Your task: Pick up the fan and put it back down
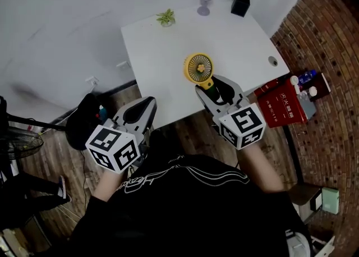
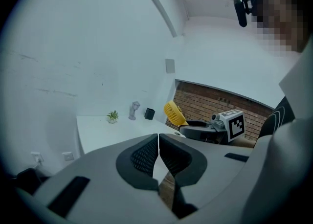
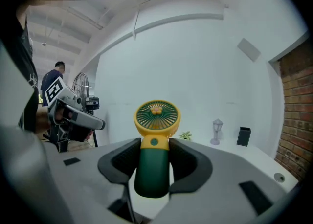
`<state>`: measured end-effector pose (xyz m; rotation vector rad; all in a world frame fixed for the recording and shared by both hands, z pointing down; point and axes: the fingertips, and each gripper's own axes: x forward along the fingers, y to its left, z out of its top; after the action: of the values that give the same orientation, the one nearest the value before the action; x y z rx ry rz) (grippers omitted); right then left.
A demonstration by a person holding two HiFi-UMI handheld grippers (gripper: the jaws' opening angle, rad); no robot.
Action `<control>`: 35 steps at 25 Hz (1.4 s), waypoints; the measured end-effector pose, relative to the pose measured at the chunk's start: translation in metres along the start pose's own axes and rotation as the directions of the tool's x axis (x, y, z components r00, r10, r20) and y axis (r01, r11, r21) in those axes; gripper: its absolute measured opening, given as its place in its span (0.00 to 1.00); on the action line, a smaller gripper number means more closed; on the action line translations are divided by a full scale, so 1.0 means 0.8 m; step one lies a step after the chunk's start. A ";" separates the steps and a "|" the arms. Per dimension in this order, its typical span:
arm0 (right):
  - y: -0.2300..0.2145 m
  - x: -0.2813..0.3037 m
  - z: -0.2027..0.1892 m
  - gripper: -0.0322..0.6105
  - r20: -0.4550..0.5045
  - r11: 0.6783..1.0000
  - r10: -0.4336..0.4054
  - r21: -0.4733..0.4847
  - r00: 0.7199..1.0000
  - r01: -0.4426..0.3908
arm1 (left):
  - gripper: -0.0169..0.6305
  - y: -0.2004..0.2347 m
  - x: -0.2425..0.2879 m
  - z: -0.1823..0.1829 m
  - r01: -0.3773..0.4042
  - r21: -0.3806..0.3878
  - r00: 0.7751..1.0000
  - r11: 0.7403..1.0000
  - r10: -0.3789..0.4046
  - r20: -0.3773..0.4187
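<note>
The fan (image 1: 198, 68) has a round yellow head and a dark green handle (image 3: 153, 167). My right gripper (image 1: 212, 86) is shut on that handle, and the fan stands upright between its jaws (image 3: 154, 154) over the front edge of the white table (image 1: 168, 54). The handle's lower end looks clear of the tabletop. My left gripper (image 1: 147, 104) hangs off the table's front left corner, shut with nothing in it; its pads (image 2: 146, 154) meet. In the left gripper view the fan (image 2: 172, 113) and the right gripper (image 2: 203, 130) show to the right.
At the table's far edge stand a small plant (image 1: 166, 18), a grey lamp figure (image 1: 206, 0) and a black box (image 1: 240, 4). A round hole (image 1: 273, 60) sits near the right edge. A red box (image 1: 283, 104) and a brick wall are at the right; a floor fan (image 1: 19, 141) is at the left.
</note>
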<state>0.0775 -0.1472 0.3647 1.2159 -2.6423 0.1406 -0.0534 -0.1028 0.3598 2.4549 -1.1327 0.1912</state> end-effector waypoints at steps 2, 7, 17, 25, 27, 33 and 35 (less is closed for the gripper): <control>0.001 0.001 -0.002 0.33 -0.002 1.000 -0.003 0.003 1.000 0.003 | 0.08 0.003 0.000 -0.004 -0.005 -0.006 1.000 1.000 0.005 -0.004; 0.000 0.005 0.001 0.33 -0.004 1.000 -0.005 0.000 1.000 0.005 | 0.08 0.005 0.005 -0.002 0.000 -0.007 1.000 1.000 0.000 -0.008; -0.014 0.039 -0.003 0.33 -0.034 0.999 -0.016 0.038 0.999 0.017 | 0.08 0.035 0.021 0.003 -0.005 -0.013 0.999 1.000 0.005 -0.033; -0.036 0.102 -0.018 0.33 -0.090 0.999 -0.029 0.043 0.996 0.033 | 0.08 0.083 0.044 0.016 -0.014 -0.016 0.997 1.000 0.013 -0.074; -0.045 0.118 -0.024 0.33 -0.107 0.998 -0.039 0.051 0.994 0.044 | 0.08 0.095 0.049 0.022 -0.013 -0.011 0.997 1.000 0.012 -0.079; -0.067 0.166 -0.043 0.33 -0.176 0.997 -0.062 0.043 0.982 0.071 | 0.08 0.132 0.063 0.040 -0.018 -0.007 0.996 1.000 0.018 -0.088; -0.073 0.182 -0.053 0.33 -0.202 0.996 -0.069 0.037 0.977 0.078 | 0.08 0.143 0.068 0.043 -0.020 -0.008 0.996 1.000 0.019 -0.090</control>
<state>0.0374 -0.2846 0.4408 1.2408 -2.4303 0.2948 -0.1057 -0.2211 0.3816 2.4030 -1.1167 0.2988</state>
